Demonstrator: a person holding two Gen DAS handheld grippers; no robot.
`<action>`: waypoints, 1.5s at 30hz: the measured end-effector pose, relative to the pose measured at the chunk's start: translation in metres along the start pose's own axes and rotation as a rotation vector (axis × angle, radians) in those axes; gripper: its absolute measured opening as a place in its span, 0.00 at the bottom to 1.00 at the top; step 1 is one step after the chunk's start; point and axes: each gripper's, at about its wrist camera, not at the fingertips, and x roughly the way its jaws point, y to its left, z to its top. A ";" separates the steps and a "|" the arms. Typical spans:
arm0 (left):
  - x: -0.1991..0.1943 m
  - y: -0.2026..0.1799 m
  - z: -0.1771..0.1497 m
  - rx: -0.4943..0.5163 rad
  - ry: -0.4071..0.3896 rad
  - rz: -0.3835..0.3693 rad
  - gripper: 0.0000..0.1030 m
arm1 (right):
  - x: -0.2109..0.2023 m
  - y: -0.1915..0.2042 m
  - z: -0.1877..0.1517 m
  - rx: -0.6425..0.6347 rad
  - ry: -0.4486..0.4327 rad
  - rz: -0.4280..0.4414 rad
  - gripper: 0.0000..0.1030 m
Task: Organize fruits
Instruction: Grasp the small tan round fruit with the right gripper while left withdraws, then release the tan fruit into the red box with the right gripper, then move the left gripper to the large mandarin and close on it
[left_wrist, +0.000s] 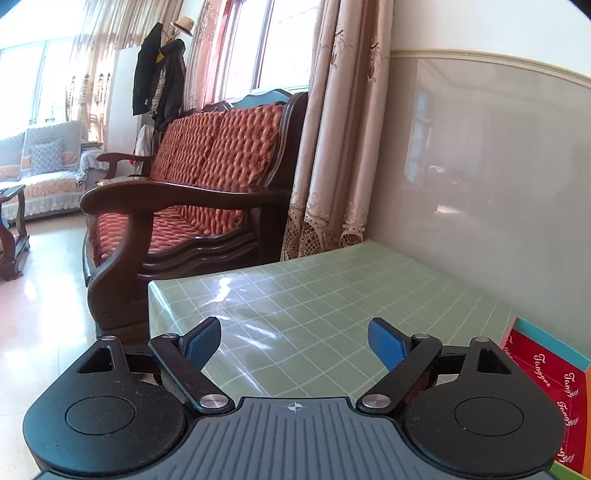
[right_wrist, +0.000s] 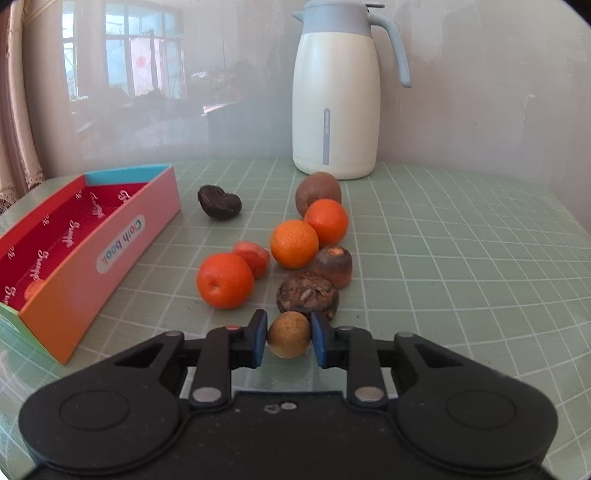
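On my bench (right_wrist: 443, 229) the box (right_wrist: 110, 251) lies left, the fruit (right_wrist: 293, 243) strung out mid-bench to its right, the jug (right_wrist: 334, 92) behind by the wall; one fruit sits in the box.

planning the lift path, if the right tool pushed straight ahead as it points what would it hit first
Likely the dark rough-skinned fruit directly behind the small tan fruit that the right tool grips; depth is hard to judge.
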 end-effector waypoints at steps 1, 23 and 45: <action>0.001 0.002 0.000 -0.003 0.002 0.001 0.84 | -0.003 0.001 0.002 0.005 -0.014 0.014 0.24; 0.004 0.031 0.001 -0.065 -0.012 0.091 0.84 | -0.020 0.127 0.022 -0.274 -0.113 0.419 0.25; -0.028 -0.058 -0.017 0.096 0.005 -0.155 0.84 | -0.035 0.028 0.026 -0.085 -0.220 0.055 0.72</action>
